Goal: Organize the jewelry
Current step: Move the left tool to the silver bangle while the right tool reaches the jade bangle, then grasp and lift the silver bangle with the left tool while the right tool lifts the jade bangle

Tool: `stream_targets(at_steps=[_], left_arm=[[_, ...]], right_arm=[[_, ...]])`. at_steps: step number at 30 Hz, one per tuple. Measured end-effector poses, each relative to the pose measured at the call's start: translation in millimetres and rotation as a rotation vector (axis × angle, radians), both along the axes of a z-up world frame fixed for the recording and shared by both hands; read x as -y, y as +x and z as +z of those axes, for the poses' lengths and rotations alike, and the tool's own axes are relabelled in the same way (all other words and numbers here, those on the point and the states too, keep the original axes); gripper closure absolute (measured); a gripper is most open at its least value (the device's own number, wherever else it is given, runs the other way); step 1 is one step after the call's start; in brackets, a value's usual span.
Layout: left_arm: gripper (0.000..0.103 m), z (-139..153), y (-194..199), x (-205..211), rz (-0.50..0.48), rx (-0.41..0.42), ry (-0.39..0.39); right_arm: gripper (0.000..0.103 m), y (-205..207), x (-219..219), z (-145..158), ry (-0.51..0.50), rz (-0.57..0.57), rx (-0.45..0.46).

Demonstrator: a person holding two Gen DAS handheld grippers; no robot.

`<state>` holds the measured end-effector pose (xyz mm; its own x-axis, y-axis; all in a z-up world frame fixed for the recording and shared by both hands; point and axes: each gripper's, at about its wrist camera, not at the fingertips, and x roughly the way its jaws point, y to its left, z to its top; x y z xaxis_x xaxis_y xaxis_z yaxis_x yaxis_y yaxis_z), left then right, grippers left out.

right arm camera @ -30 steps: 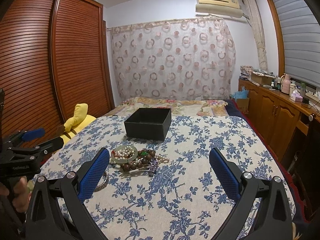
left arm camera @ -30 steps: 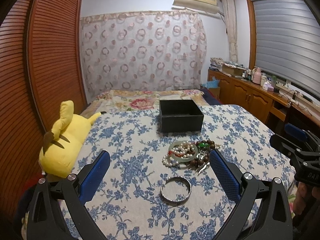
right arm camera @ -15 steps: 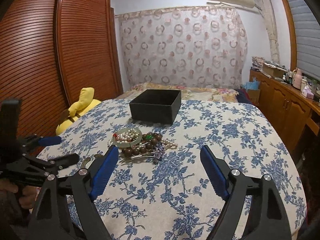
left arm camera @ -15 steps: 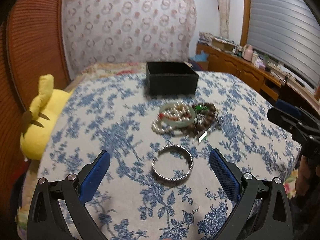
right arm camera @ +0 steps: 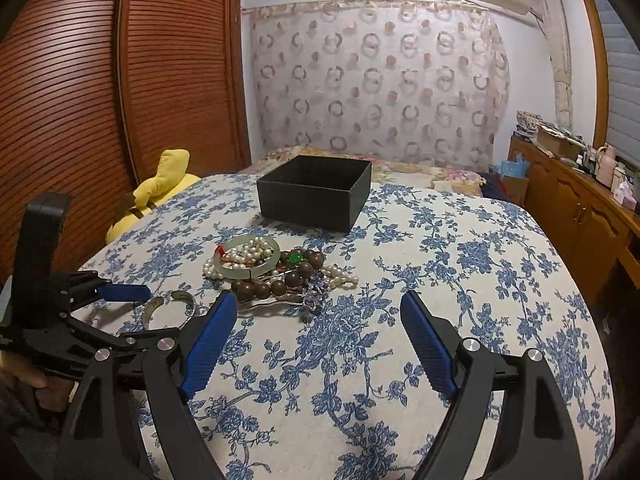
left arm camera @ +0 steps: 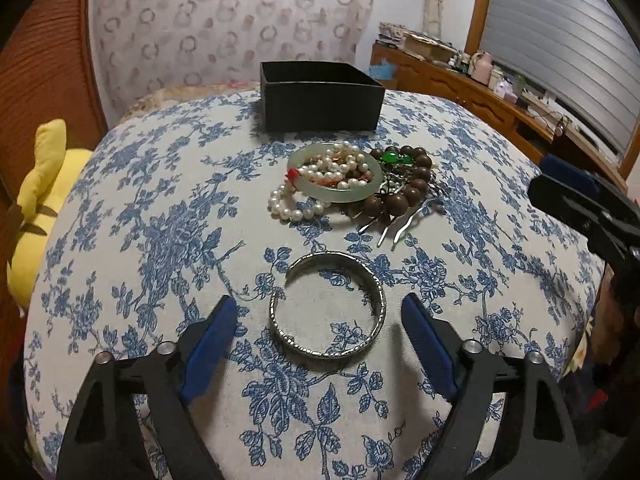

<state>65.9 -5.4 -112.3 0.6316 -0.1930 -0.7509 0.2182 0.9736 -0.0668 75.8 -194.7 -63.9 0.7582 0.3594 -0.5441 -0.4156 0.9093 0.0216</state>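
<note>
A silver cuff bracelet (left arm camera: 328, 308) lies on the blue-flowered cloth, between the open tips of my left gripper (left arm camera: 318, 308), untouched. Behind it is a pile: a pale green bangle (left arm camera: 334, 178), pearl strands (left arm camera: 296, 204), brown wooden beads (left arm camera: 404, 196) and metal hair pins (left arm camera: 394, 228). An open black box (left arm camera: 320, 98) stands further back. My right gripper (right arm camera: 318, 306) is open and empty, above the cloth, right of the pile (right arm camera: 276, 272). The cuff (right arm camera: 172, 304) and left gripper (right arm camera: 100, 312) show at the right wrist view's left.
A yellow plush toy (left arm camera: 36, 204) sits at the table's left edge against a wooden wardrobe (right arm camera: 100, 80). A wooden sideboard (right arm camera: 576, 200) with clutter runs along the right wall. A bed (right arm camera: 380, 164) lies behind the table.
My left gripper has moved forward and down so the silver cuff now sits between its tips. My right gripper has drifted slightly closer to the pile. Both stay open.
</note>
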Motion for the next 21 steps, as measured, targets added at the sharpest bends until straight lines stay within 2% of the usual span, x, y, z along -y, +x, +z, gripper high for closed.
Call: stream_targets(at_steps=[2,4,17,21], left_arm=[[0.040,-0.2,-0.7,2.4,-0.005,0.010,0.025],[0.047,0.3,-2.4,3.0,-0.019,0.018,0.034],[0.048,11.2,6.9,-26.3,0.029,0.056,-0.023],[0.048,14.1,10.3,-37.1,0.051,0.071,-0.018]], right_arm=[[0.017,4.9,-2.4,0.6,-0.004,0.015,-0.008],[0.017,10.3,-6.3,1.3,-0.014,0.034,-0.014],[0.017,68.0,-74.3,-4.2,-0.064,0.259,-0.109],[0.016,84.6,-93.3,-11.3,-0.093,0.284,-0.142]])
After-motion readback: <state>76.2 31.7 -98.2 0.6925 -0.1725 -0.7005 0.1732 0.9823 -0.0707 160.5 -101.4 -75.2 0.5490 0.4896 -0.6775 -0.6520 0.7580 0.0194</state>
